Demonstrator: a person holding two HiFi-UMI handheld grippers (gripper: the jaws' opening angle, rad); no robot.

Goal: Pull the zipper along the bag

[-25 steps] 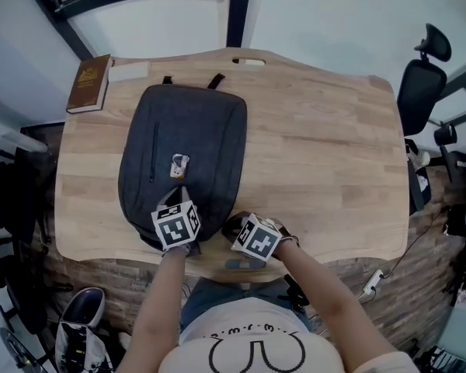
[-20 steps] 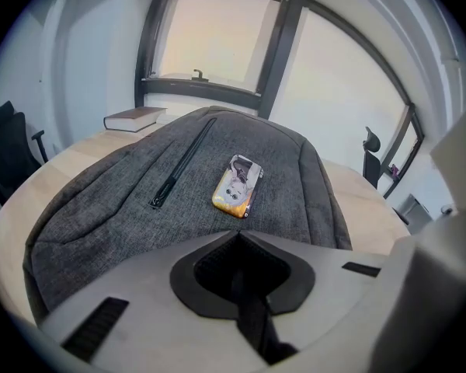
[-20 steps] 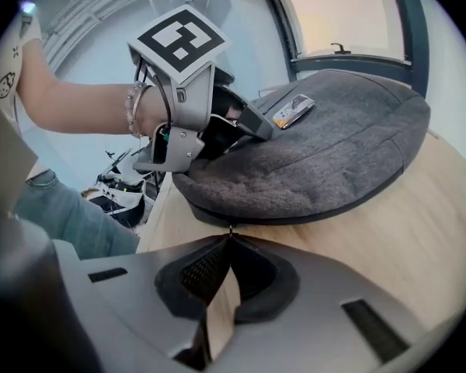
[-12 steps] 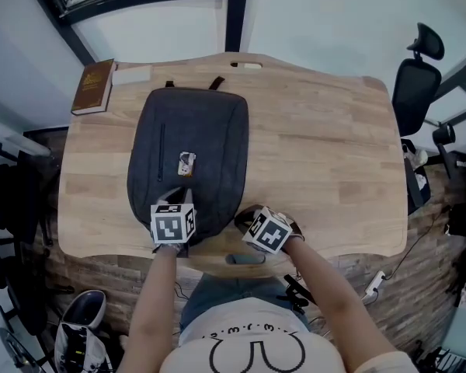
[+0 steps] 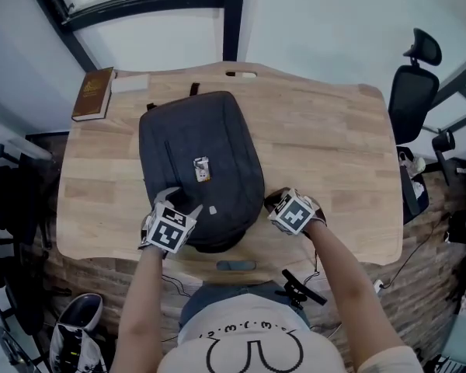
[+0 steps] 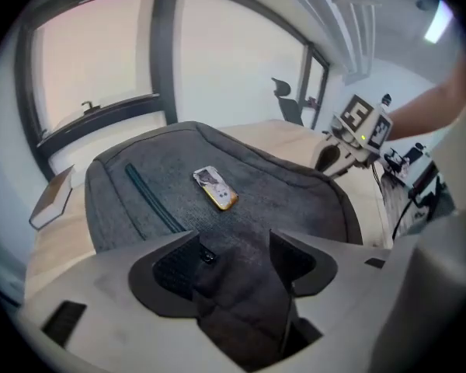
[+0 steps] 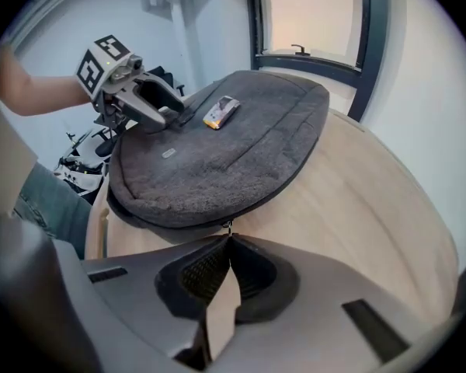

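A dark grey backpack [image 5: 198, 154] lies flat on the wooden table [image 5: 334, 146], with a small yellow and white tag [image 5: 202, 169] on its front. My left gripper [image 5: 182, 203] sits on the bag's near end. In the left gripper view its jaws are opening over a raised fold of the bag's fabric [image 6: 241, 286], which lies loose between the pads. My right gripper [image 5: 273, 201] is at the bag's near right edge. There it is shut on the small metal zipper pull [image 7: 227, 228], on the zip line that runs round the bag's [image 7: 225, 146] rim.
A brown book [image 5: 92, 94] and a white card [image 5: 130, 83] lie at the table's far left corner. A cable slot [image 5: 241, 74] is cut in the far edge. An office chair [image 5: 415, 76] stands to the right. A shoe [image 5: 78, 340] is on the floor at lower left.
My right gripper has travelled to the right and away from me along the bag's edge. The bag's near end has swung to the right. My left gripper's jaws have come apart.
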